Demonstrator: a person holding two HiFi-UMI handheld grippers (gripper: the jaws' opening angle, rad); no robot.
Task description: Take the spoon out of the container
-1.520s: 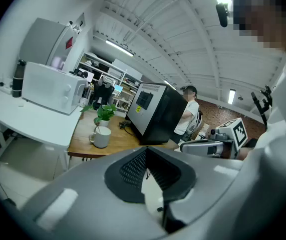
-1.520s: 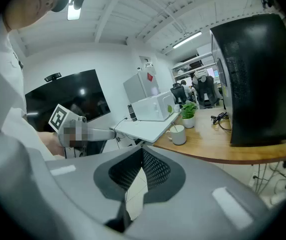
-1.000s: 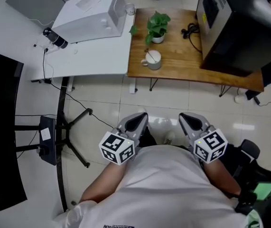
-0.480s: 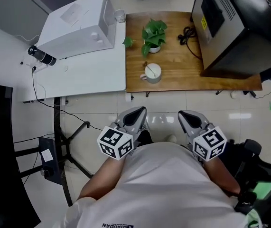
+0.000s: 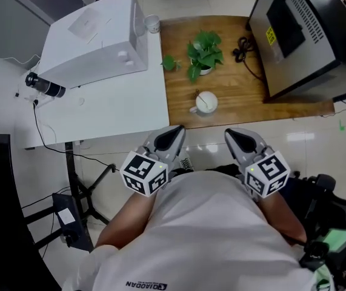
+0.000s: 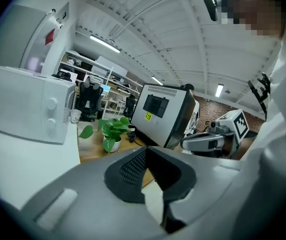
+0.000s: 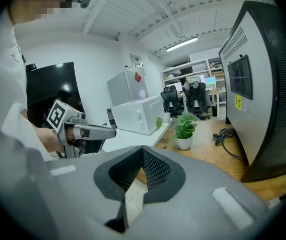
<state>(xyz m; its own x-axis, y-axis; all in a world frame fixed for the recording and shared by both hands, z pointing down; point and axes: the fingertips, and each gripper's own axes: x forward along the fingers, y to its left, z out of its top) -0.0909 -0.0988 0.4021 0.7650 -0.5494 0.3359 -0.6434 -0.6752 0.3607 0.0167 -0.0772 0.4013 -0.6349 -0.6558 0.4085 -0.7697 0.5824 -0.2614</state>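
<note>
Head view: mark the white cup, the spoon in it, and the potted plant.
white cup (image 5: 214, 102), head view, its right rim
spoon (image 5: 202, 100), head view, its handle
potted plant (image 5: 205, 50), head view, its leaves

Before you, a wooden table (image 5: 239, 71) shows smooth, warm grain beside a matt white table (image 5: 118, 108); the tiled floor (image 5: 203, 143) below gleams glossy. Your left gripper (image 6: 146, 150) wears matt grey plastic with black, mesh-textured pads (image 6: 131, 168). The container (image 5: 214, 105) looks smooth and white, and your shirt (image 5: 203, 235) is white cloth.
</note>
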